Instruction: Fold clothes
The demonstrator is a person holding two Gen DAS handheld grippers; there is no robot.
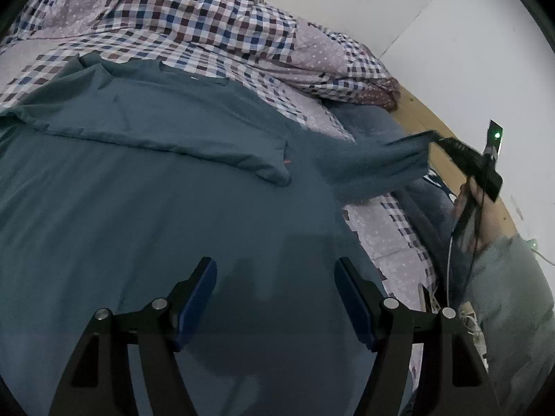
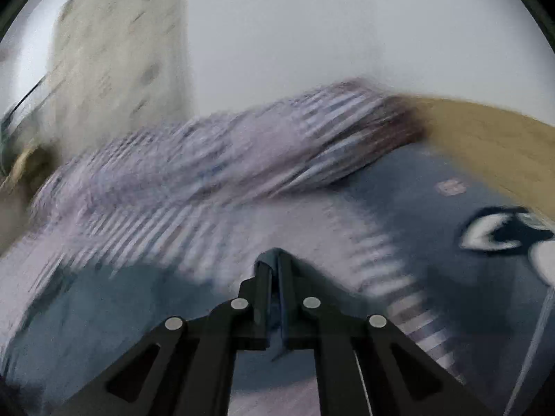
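Observation:
A teal long-sleeved shirt (image 1: pixel 156 215) lies spread on the bed, collar at the far side. One sleeve (image 1: pixel 173 131) is folded across its chest. My left gripper (image 1: pixel 275 267) hovers open low over the shirt's body with nothing between its blue pads. At the right, my right gripper (image 1: pixel 435 137) is shut on the end of the other sleeve (image 1: pixel 381 163) and holds it lifted off the bed. The right wrist view is motion-blurred. There the right gripper (image 2: pixel 275 256) pinches teal cloth, with more of the shirt (image 2: pixel 104 305) at lower left.
A checked and dotted quilt (image 1: pixel 208 17) is bunched along the far side of the bed. A wooden strip (image 1: pixel 416 111) and a white wall run along the right. A hand and grey sleeve (image 1: pixel 513 277) hold the right gripper. A dark cloth with a white print (image 2: pixel 485 232) lies at right.

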